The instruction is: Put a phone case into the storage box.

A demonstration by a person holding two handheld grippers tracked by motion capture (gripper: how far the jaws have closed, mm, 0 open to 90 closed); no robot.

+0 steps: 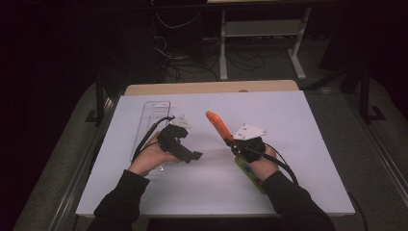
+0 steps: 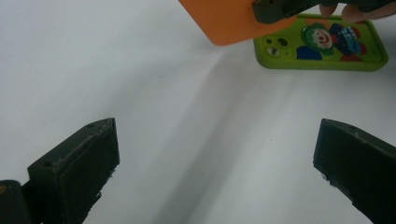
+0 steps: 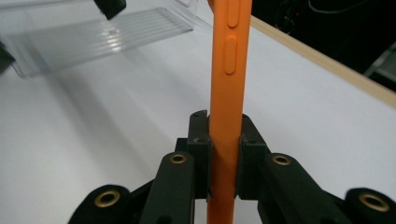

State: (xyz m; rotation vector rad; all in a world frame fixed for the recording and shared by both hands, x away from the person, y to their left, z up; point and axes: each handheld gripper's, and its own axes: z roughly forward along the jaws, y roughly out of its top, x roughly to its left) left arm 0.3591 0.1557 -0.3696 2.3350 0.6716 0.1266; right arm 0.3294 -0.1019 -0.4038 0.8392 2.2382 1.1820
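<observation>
We hold the orange phone case (image 1: pixel 217 126) clamped edge-on in the right gripper (image 3: pixel 225 163), lifted off the bench (image 1: pixel 298 144), its long axis running up and away toward the far left. The left gripper (image 2: pixel 215 158) hangs released, jaws wide apart with nothing between them, just left of the case's free end. A green phone case (image 2: pixel 322 51) lies flat under our right hand. A clear plastic tray (image 1: pixel 151 120) lies beside the left hand, so we judge the left gripper nearer to it.
</observation>
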